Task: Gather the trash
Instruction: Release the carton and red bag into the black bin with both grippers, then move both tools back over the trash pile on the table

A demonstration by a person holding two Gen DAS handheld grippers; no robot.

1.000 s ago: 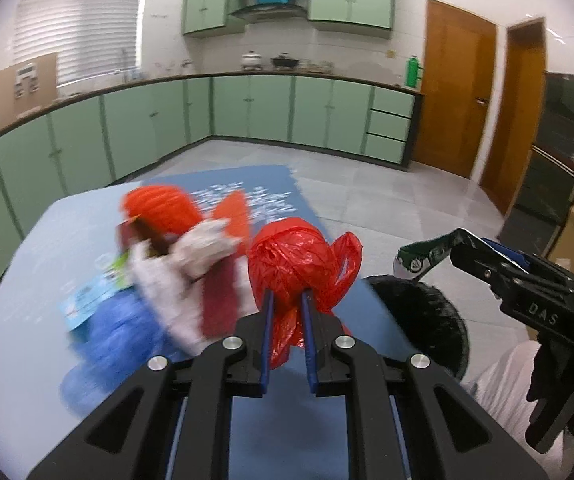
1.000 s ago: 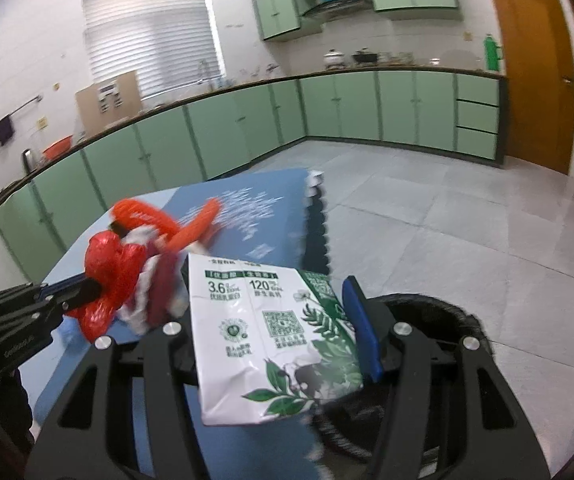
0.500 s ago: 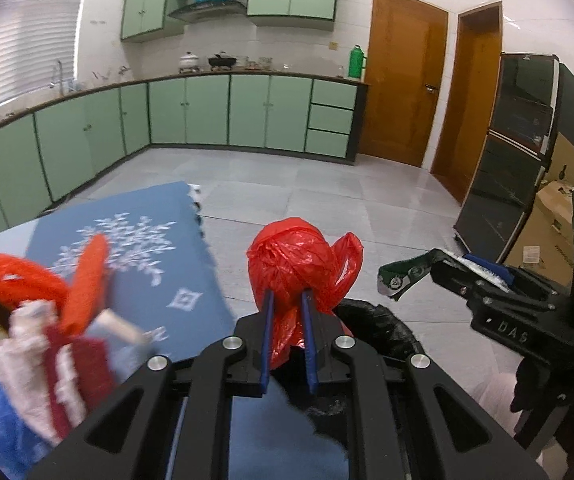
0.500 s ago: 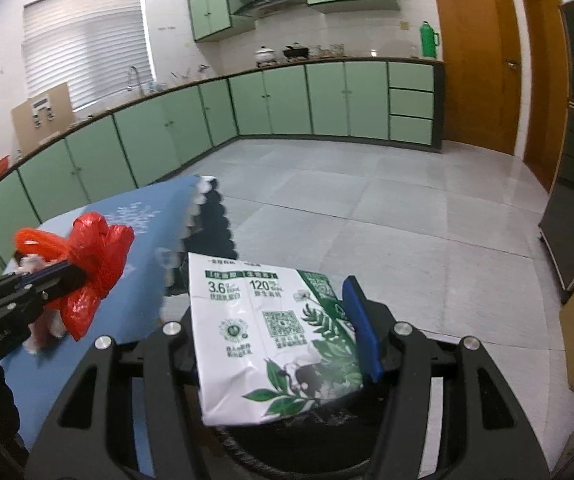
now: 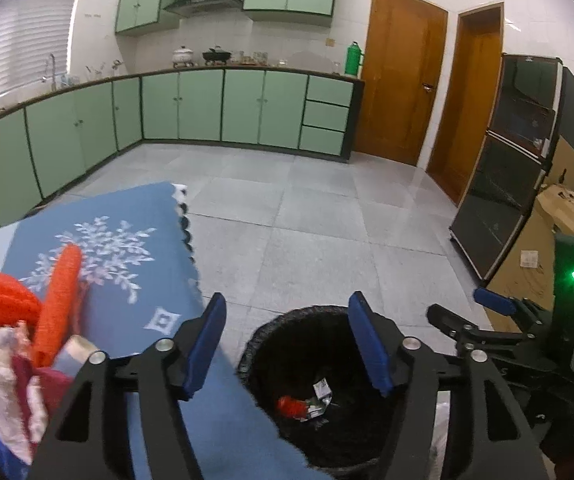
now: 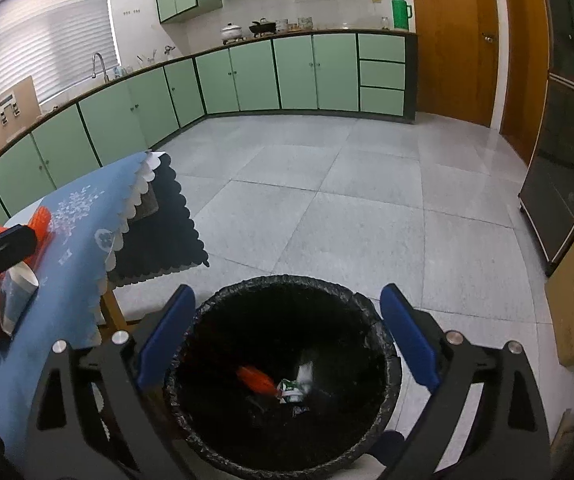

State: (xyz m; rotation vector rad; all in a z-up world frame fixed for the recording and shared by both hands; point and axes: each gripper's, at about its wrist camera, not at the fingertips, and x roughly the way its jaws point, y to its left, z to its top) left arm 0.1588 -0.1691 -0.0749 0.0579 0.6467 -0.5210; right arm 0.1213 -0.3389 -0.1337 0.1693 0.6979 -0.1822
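1. The left claw point(image 5: 287, 340) is spread wide with nothing held, above the black-lined bin point(image 5: 263, 344).
2. The right claw point(image 6: 287, 336) is likewise gaping and empty over the bin.
3. The red bag point(image 6: 255, 379) and green-white carton point(image 6: 293, 388) are seen at the bin's bottom.
4. More trash point(image 5: 57, 312) is left on the blue tabletop point(image 5: 135, 216).

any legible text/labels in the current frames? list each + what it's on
None legible.
White and green wrapper in the trash bin: print too small and blurred to read.
Panel on the cardboard by the window: markings unreadable.
White label on the cardboard box: unreadable.
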